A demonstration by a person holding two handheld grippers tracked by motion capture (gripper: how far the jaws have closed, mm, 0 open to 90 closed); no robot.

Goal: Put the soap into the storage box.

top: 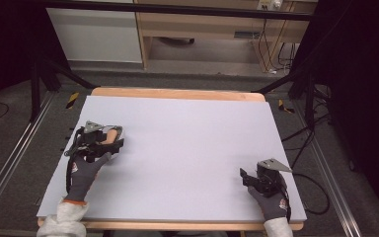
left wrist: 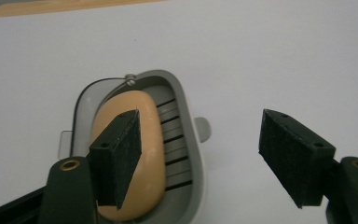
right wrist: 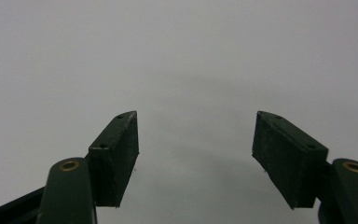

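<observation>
- Peach-coloured soap [left wrist: 142, 154] is seen lying in a grey slatted soap dish [left wrist: 189, 140] at the left side of the table, near the left edge of the pale table mat [top: 187, 143].
- In the left gripper view, the long axis of the soap is seen running roughly along the gripper's line of sight, tilted slightly, with a thin wire bail [left wrist: 107, 84] arching over the dish's far end.
- The left gripper [left wrist: 200, 156] is held with its jaws wide apart and nothing between them; the dish is not centred in the gap but lies off to the left jaw's side, partly hidden behind that pad.
- A sideways shift of the gripper towards the dish would probably be needed before the soap or dish could be straddled.
- In the high view, the left gripper [top: 103, 138] is found right at the dish, so the left hand is judged far nearer.
- The right gripper [top: 259, 180] is held well apart, near the table's right front corner, its jaws likewise spread wide over bare mat and holding nothing.
</observation>
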